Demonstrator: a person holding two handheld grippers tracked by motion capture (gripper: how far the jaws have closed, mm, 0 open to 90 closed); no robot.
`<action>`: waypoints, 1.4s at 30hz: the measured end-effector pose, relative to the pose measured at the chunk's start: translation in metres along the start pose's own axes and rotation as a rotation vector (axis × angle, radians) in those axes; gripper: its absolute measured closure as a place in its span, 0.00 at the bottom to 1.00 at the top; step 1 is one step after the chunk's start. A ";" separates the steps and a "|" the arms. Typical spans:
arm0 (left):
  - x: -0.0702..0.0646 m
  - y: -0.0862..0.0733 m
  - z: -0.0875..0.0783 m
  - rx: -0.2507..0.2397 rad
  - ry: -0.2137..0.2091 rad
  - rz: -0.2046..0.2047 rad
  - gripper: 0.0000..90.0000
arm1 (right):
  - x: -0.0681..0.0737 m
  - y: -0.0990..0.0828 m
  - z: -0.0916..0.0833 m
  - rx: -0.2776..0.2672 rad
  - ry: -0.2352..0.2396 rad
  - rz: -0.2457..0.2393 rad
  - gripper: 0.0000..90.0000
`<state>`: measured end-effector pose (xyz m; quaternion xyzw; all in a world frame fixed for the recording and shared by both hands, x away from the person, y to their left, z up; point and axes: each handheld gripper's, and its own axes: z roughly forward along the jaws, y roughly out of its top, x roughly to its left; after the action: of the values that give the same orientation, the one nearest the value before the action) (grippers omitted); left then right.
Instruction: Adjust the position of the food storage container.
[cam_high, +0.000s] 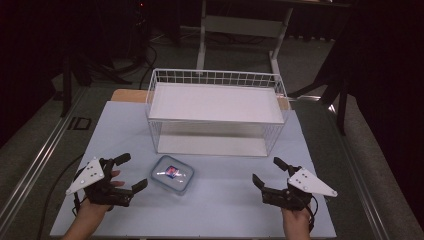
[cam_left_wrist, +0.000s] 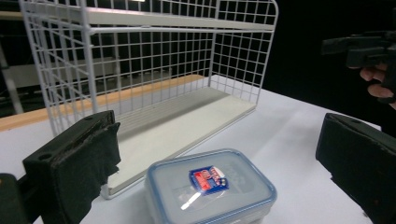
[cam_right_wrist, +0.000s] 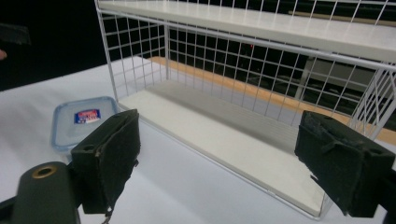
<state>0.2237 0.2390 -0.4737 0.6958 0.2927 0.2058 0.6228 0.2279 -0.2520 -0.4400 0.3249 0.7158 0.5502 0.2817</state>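
Note:
A clear plastic food box with a blue-rimmed lid and a red and blue sticker lies flat on the white table, in front of the white wire shelf rack. My left gripper stands open just left of the box, which lies between and a little ahead of its jaws in the left gripper view. My right gripper is open at the front right, well apart from the box, with its jaws facing the rack's lower shelf. Neither gripper holds anything.
The rack has an upper white board and an open front. A wooden strip shows behind the table. A table frame and cables sit on the dark floor beyond. Bare tabletop lies between box and right gripper.

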 end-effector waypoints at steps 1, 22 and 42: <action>-0.001 0.001 0.000 -0.030 -0.042 -0.001 0.00 | 0.000 0.000 0.000 0.001 -0.005 0.001 0.16; 0.026 0.022 0.000 0.167 0.042 -0.006 0.36 | -0.001 -0.001 0.000 0.004 -0.008 0.035 0.15; 0.057 -0.031 0.037 0.575 0.028 0.019 1.00 | 0.001 -0.003 0.002 -0.003 0.012 0.049 0.16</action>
<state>0.2854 0.2513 -0.5142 0.8435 0.3412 0.1300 0.3939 0.2286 -0.2505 -0.4437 0.3384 0.7087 0.5599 0.2642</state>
